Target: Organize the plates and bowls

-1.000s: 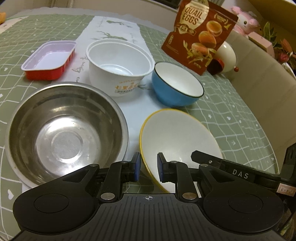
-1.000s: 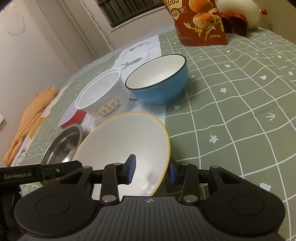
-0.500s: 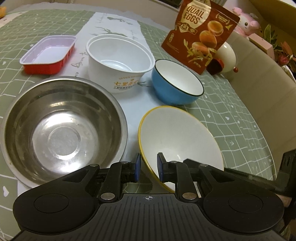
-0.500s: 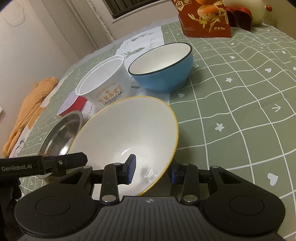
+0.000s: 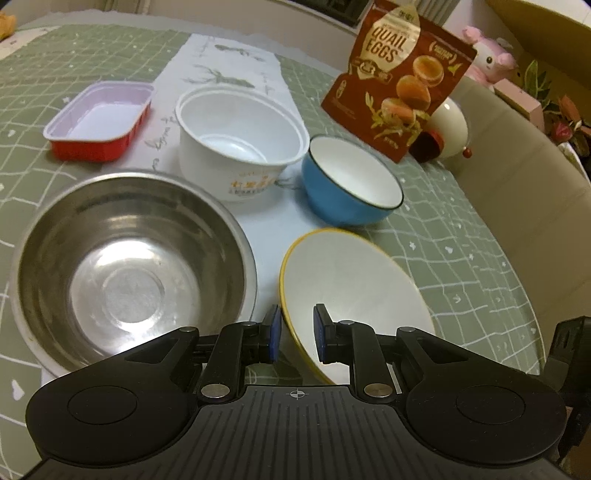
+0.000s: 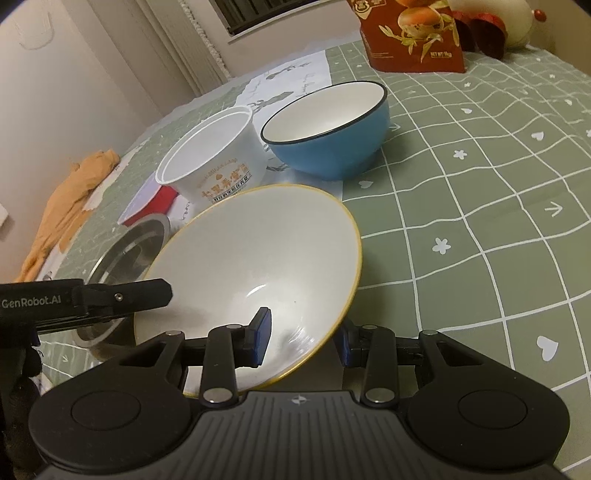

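Note:
A white bowl with a yellow rim (image 5: 351, 280) (image 6: 258, 277) is held tilted above the table. My left gripper (image 5: 295, 338) straddles its left rim, one pad inside and one outside. My right gripper (image 6: 303, 341) straddles its right rim the same way. Both sets of jaws are closed on the rim. A large steel bowl (image 5: 122, 269) (image 6: 125, 251) sits just left of it. A blue bowl (image 5: 351, 181) (image 6: 332, 129) and a white plastic tub (image 5: 240, 140) (image 6: 218, 162) stand behind. A red tray (image 5: 99, 122) lies at the far left.
A quail-egg snack bag (image 5: 399, 88) (image 6: 410, 33) stands at the back with a white egg-shaped toy (image 5: 450, 133) beside it. An orange cloth (image 6: 66, 206) lies at the table's far left edge. Green checked tablecloth (image 6: 480, 184) stretches to the right.
The yellow-rimmed bowl has risen and tilted more steeply, held by both grippers. The other dishes have not moved.

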Demonstrator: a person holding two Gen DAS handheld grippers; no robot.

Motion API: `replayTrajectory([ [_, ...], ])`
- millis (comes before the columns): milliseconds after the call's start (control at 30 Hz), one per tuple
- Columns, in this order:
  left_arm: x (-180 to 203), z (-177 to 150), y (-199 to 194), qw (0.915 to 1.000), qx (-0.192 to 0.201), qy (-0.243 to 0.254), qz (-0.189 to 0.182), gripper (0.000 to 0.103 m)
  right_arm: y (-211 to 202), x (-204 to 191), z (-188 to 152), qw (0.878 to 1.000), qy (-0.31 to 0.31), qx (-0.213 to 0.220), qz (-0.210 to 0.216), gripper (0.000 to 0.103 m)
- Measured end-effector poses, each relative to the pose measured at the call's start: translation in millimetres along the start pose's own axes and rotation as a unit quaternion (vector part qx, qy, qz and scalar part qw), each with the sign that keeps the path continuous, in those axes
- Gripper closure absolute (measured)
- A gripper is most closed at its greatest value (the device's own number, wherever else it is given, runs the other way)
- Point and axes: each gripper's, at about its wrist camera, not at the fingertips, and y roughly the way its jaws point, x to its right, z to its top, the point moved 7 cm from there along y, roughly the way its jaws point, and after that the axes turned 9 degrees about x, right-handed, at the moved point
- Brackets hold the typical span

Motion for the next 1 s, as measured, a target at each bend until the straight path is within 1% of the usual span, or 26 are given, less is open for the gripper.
replayTrajectory([
  [267,2,20,-20,0.9992,0.037,-0.006,-0.009,0.083,-15,5,18,0.999,-0.005,0.034,-0.012,0.066],
  [400,3,34,-20,0.9986,0.052,-0.006,-0.009,0.083,-23,12,36,0.997,-0.013,0.058,-0.039,0.065],
  [433,3,38,-17,0.9985,0.053,-0.01,-0.01,0.083,-26,14,40,0.997,-0.014,0.063,-0.044,0.065],
  [500,4,46,-9,0.9983,0.051,-0.02,-0.019,0.083,-30,20,50,0.995,-0.015,0.076,-0.055,0.059],
  [600,11,61,11,0.9974,0.035,-0.041,-0.047,0.083,-35,27,68,0.993,-0.025,0.091,-0.073,0.057],
  [667,18,70,34,0.9975,0.007,-0.046,-0.054,0.082,-37,34,82,0.992,-0.022,0.096,-0.082,0.057],
  [733,23,79,56,0.9976,-0.014,-0.048,-0.048,0.082,-35,43,94,0.992,-0.006,0.093,-0.086,0.057],
  [867,29,95,98,0.9978,-0.036,-0.04,-0.04,0.082,-24,62,113,0.992,0.035,0.08,-0.089,0.057],
  [1000,23,101,128,0.9978,-0.051,-0.037,-0.019,0.082,0,67,128,0.994,0.041,0.067,-0.082,0.057],
])
